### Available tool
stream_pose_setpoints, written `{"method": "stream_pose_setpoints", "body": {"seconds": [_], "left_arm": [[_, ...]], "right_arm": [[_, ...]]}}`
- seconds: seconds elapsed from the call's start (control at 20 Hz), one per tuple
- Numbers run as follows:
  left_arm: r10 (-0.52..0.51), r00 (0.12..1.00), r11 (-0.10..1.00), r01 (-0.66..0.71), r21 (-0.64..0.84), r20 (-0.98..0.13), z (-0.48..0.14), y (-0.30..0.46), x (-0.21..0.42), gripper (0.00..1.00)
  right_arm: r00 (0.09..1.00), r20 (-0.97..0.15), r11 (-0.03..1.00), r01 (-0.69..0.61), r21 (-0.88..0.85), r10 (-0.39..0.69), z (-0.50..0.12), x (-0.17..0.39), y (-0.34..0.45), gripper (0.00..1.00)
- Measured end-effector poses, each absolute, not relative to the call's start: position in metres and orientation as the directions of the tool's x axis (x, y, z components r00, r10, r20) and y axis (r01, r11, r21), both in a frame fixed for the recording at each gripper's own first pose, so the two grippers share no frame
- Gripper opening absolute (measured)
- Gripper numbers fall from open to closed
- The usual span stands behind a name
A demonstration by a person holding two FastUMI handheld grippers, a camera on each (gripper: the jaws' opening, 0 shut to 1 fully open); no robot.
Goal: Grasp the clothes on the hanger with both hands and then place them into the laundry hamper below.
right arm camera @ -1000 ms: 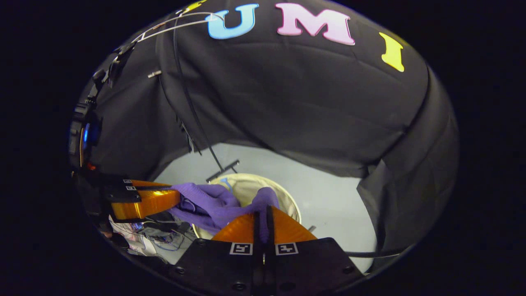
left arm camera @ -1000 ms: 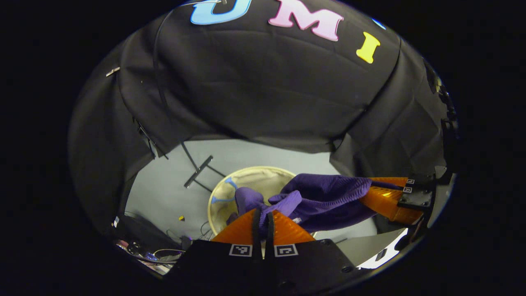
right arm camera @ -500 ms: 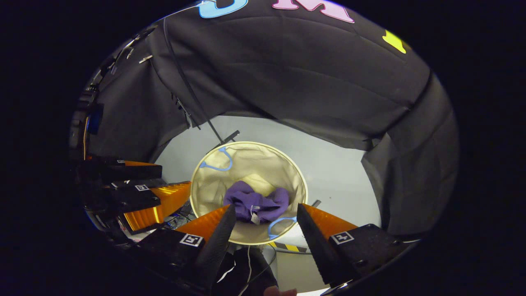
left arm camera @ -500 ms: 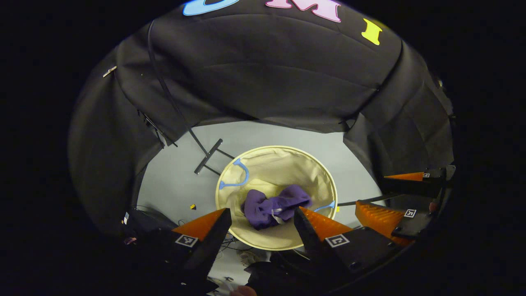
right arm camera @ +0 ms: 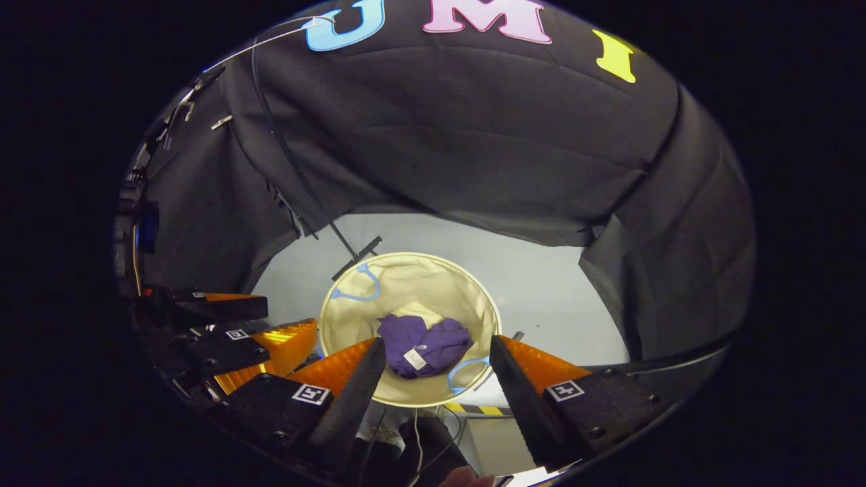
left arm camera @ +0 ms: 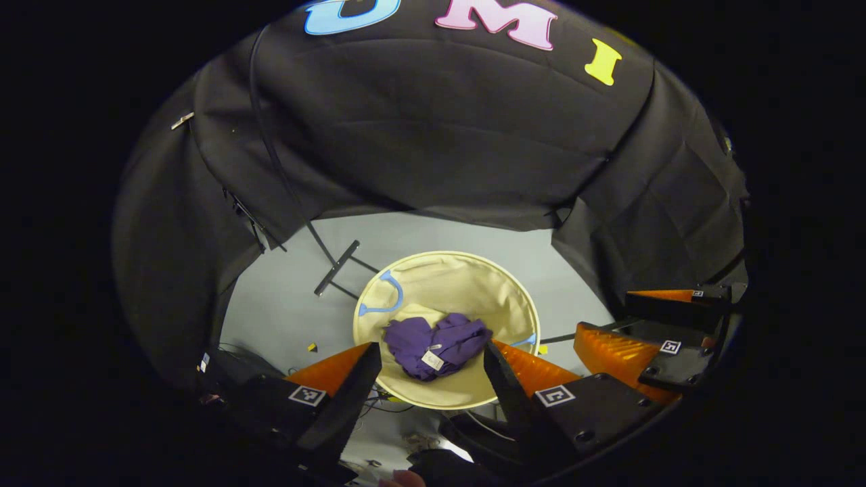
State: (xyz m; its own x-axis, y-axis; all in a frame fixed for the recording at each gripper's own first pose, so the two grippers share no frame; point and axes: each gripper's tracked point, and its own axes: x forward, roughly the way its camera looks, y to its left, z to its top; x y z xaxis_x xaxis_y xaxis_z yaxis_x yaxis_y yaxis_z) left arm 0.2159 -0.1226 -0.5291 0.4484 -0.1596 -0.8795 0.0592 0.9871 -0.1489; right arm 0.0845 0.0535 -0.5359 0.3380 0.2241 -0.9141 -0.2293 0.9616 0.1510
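A purple garment lies crumpled at the bottom of the round cream laundry hamper, a small white tag showing on it. In the right gripper view the same garment rests inside the hamper. My left gripper hangs above the hamper, open, nothing between its fingers. My right gripper is also open and empty above the hamper. The right gripper appears at the right edge of the left gripper view, and the left gripper at the left edge of the right gripper view.
The hamper stands on a pale grey floor. A black stand foot with a thin pole rises just behind the hamper's left side. Cables and small clutter lie on the floor at the near left. Black cloth walls close in on all sides.
Both grippers were shut on the purple garment, stretched between them over the hamper; they opened and the garment dropped into the hamper, where it has since settled. Both grippers stay open above.
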Motion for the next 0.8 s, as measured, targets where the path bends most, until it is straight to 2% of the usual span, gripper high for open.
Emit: {"method": "stream_pose_setpoints", "body": {"seconds": [0.25, 0.5, 0.8], "left_arm": [[-0.161, 0.611, 0.987, 0.115, -0.115, -0.775, -0.449, -0.097, 0.204, 0.96], [-0.153, 0.783, 0.988, 0.122, -0.093, -0.603, -0.34, -0.071, 0.184, 0.96], [-0.143, 0.902, 0.989, 0.116, -0.091, -0.408, -0.218, -0.059, 0.158, 0.95]], "right_arm": [[0.506, -0.842, 0.978, -0.174, 0.115, 0.189, -0.457, 0.094, 0.061, 0.99], [0.705, -0.697, 0.99, -0.135, 0.047, 0.13, -0.349, 0.096, 0.057, 0.99], [0.854, -0.508, 0.994, -0.108, 0.029, 0.108, -0.235, 0.096, 0.059, 0.99]]}}
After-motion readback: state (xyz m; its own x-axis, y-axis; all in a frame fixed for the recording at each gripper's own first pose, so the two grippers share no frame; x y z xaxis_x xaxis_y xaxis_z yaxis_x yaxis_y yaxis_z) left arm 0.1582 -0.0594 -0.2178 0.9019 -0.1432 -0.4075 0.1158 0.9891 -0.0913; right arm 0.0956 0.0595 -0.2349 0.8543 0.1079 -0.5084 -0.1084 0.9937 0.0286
